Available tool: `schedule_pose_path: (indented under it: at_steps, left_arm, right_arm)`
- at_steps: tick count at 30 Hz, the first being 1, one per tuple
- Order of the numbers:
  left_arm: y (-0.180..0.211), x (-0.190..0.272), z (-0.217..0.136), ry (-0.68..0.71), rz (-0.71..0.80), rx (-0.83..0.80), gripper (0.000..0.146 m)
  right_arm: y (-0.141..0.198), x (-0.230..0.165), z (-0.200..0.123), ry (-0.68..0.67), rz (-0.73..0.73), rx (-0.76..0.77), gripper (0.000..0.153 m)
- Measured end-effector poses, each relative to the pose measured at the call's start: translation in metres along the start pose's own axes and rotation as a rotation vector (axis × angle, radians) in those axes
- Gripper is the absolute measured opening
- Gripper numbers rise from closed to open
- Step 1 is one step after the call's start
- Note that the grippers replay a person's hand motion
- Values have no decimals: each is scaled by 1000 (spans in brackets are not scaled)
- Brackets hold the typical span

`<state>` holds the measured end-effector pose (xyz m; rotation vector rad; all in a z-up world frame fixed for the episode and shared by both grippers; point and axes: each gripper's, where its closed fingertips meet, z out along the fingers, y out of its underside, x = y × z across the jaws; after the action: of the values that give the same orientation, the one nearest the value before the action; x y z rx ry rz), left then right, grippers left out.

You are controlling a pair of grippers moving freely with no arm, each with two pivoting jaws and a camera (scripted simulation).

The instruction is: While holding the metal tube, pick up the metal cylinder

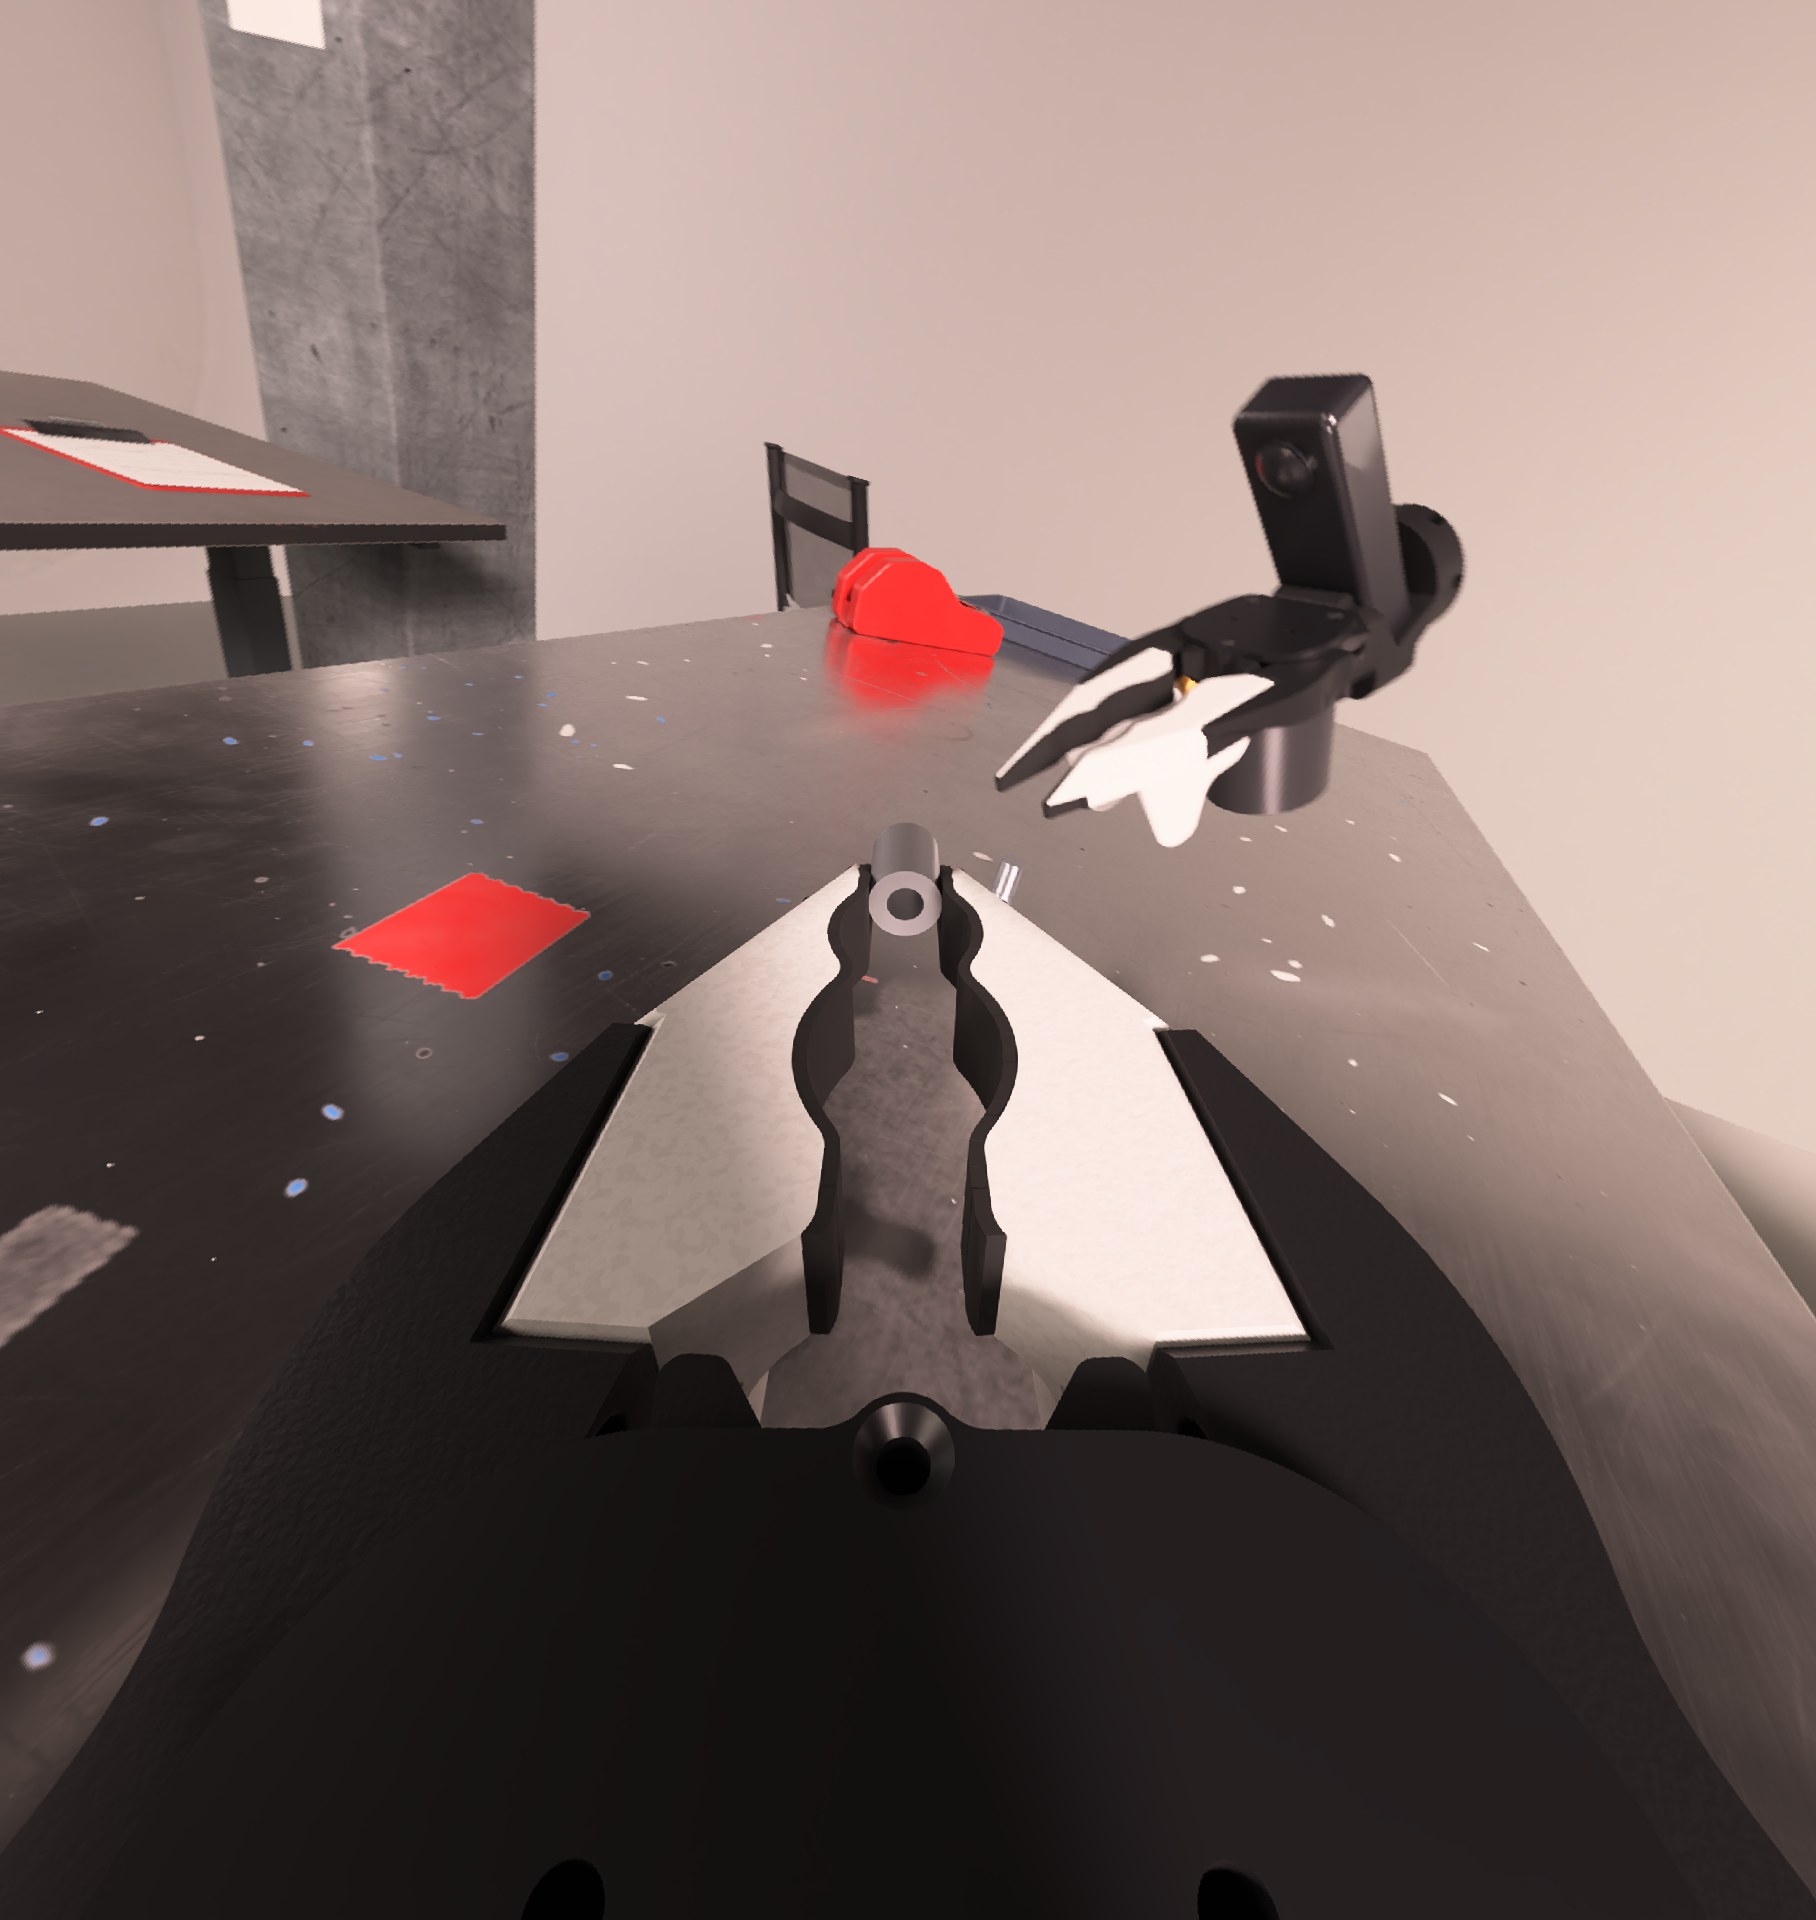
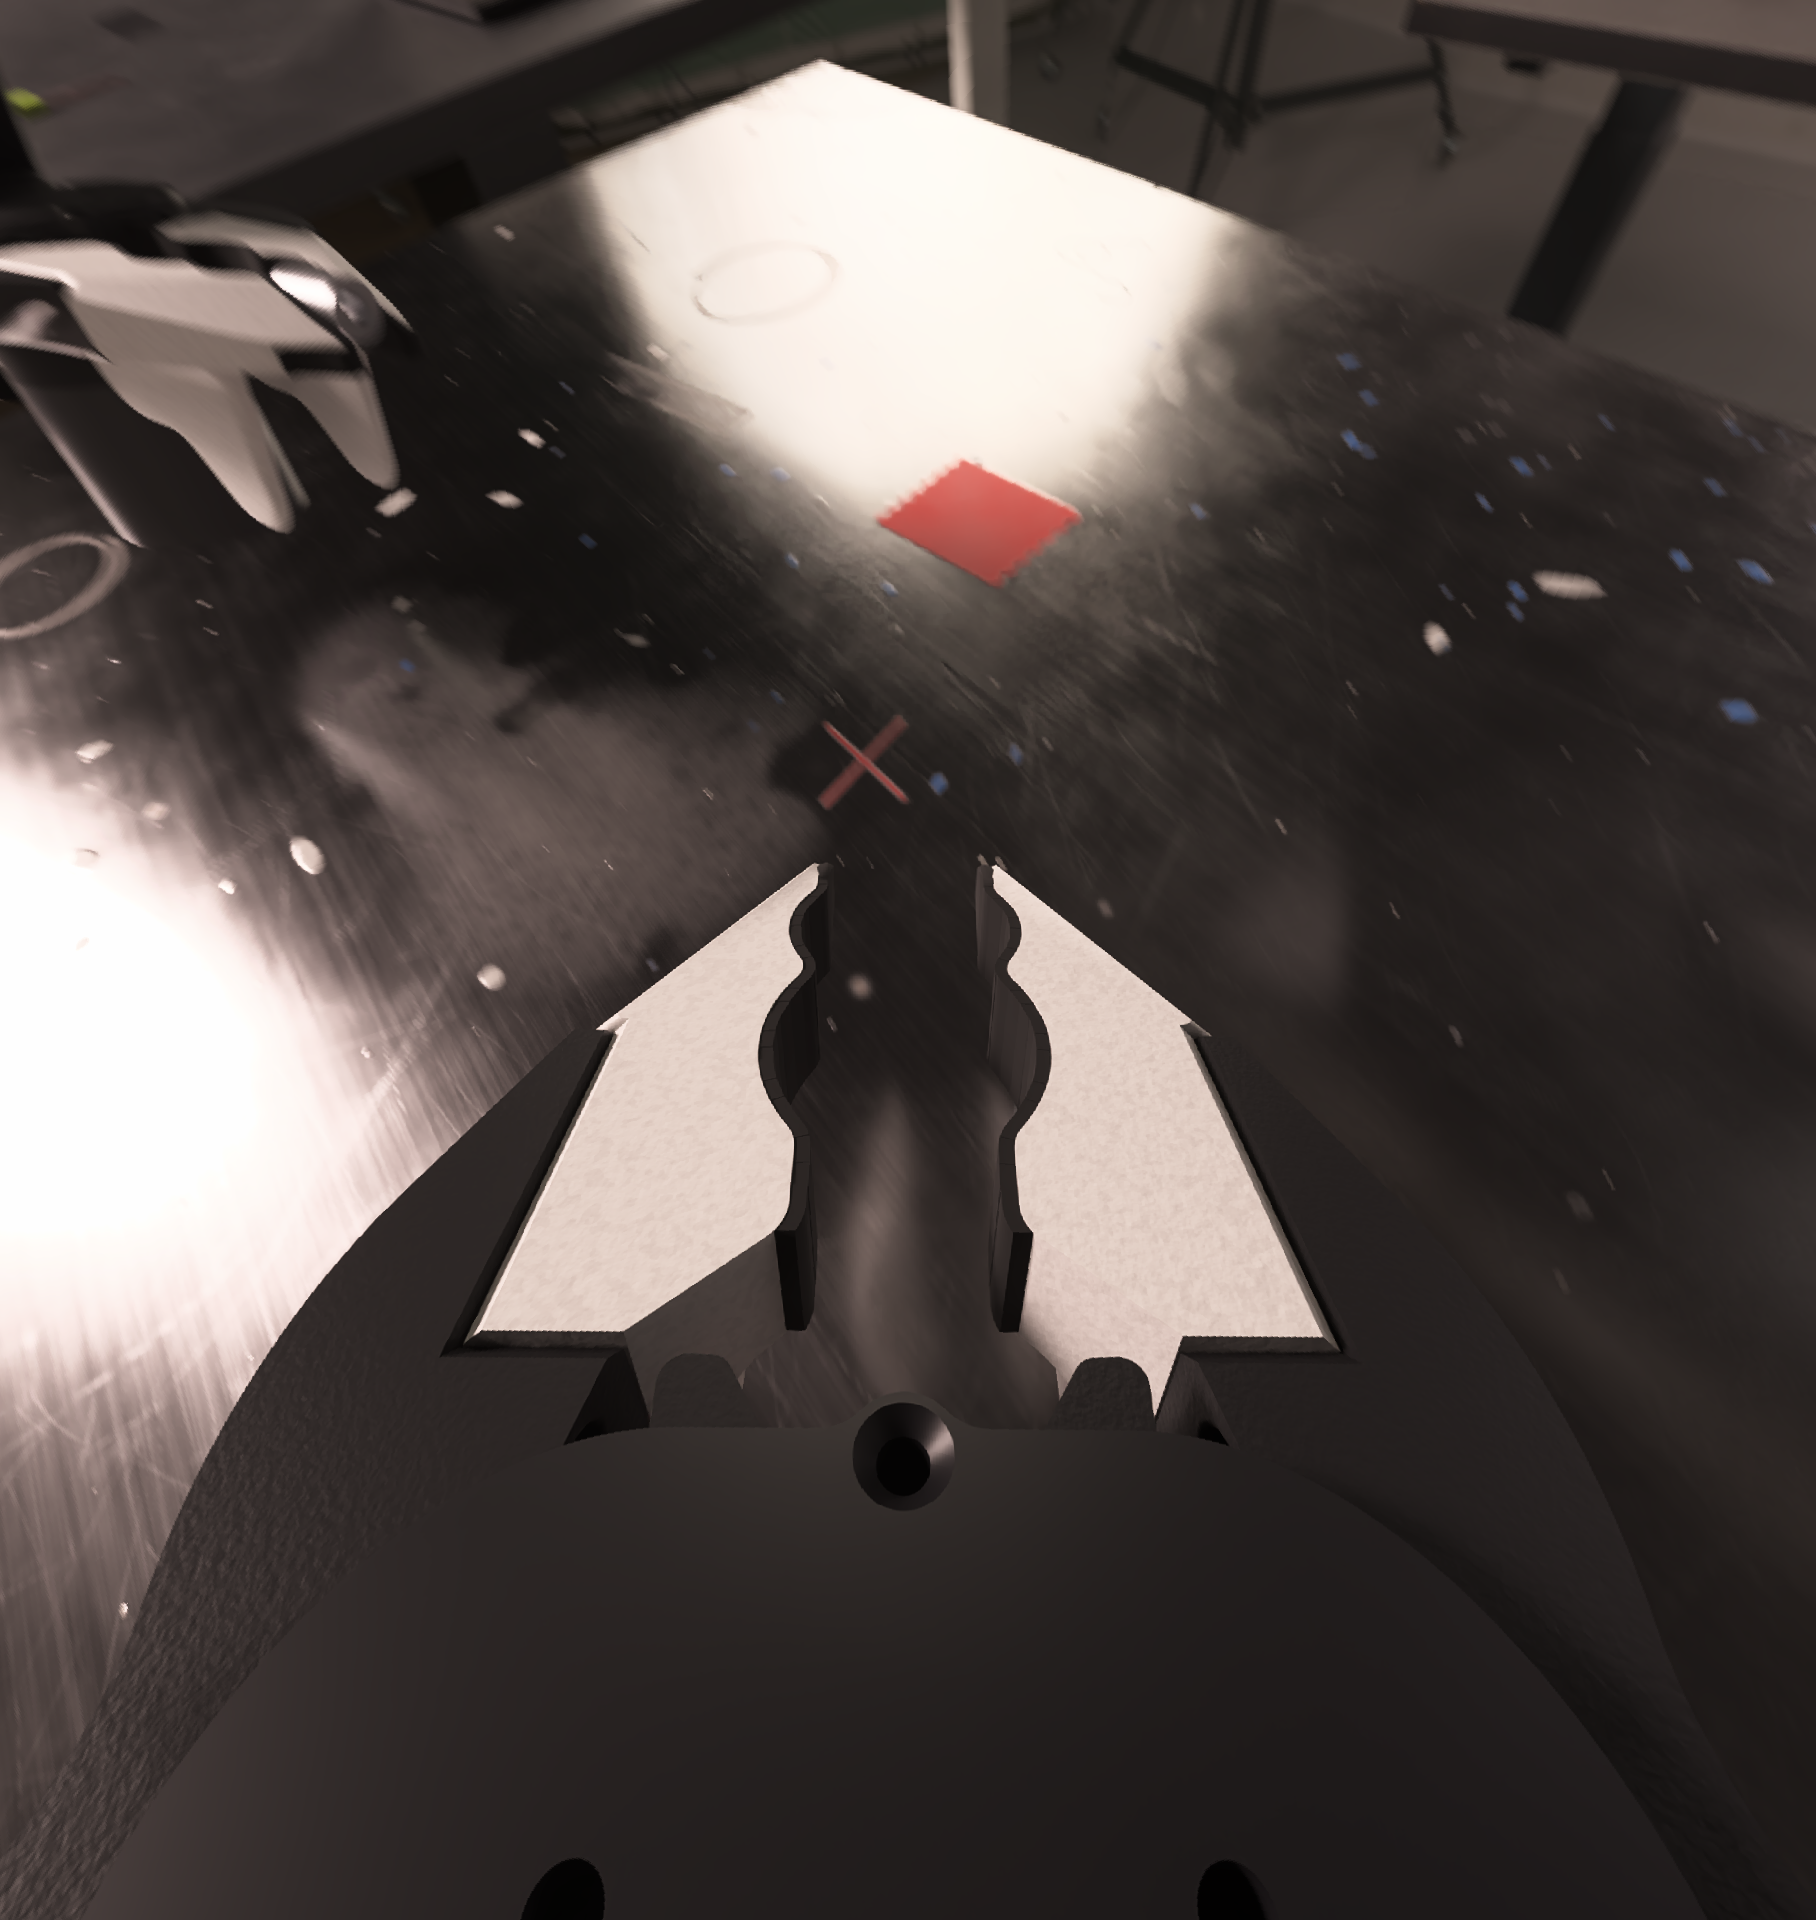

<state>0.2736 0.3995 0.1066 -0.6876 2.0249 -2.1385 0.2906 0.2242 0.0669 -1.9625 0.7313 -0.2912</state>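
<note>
My left gripper point(image 1: 904, 885) is shut on a short grey metal tube point(image 1: 902, 902), held at the fingertips with its open end facing the camera. A small shiny metal cylinder point(image 1: 1008, 879) sits on the dark table just past the right fingertip. My right gripper point(image 2: 902, 878) is open and empty, above the table near a red cross mark point(image 2: 862, 764). In the left wrist view the right gripper point(image 1: 1026, 795) hovers to the upper right of the cylinder. The left gripper point(image 2: 343, 312) with the shiny tube point(image 2: 306, 286) shows at the right wrist view's upper left.
A red square patch point(image 1: 464, 932) lies on the speckled table point(image 1: 260, 831). A red block point(image 1: 909, 603) and a dark tray point(image 1: 1049, 629) stand at the far edge. A dark cup point(image 1: 1283, 764) stands under the right gripper. A chair point(image 1: 816, 520) and another table point(image 1: 208, 520) stand beyond.
</note>
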Motion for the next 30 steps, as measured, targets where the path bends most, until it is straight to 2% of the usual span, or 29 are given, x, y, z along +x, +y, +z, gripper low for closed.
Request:
schedule_pose_path:
  at_steps: [7,30]
  left_arm:
    - [-11,-13,11,-79,-28,88,11]
    - [-13,-15,7,-79,-78,120,11]
  right_arm:
    - [45,28,-16,101,80,-108,27]
    - [50,34,-9,76,57,-139,27]
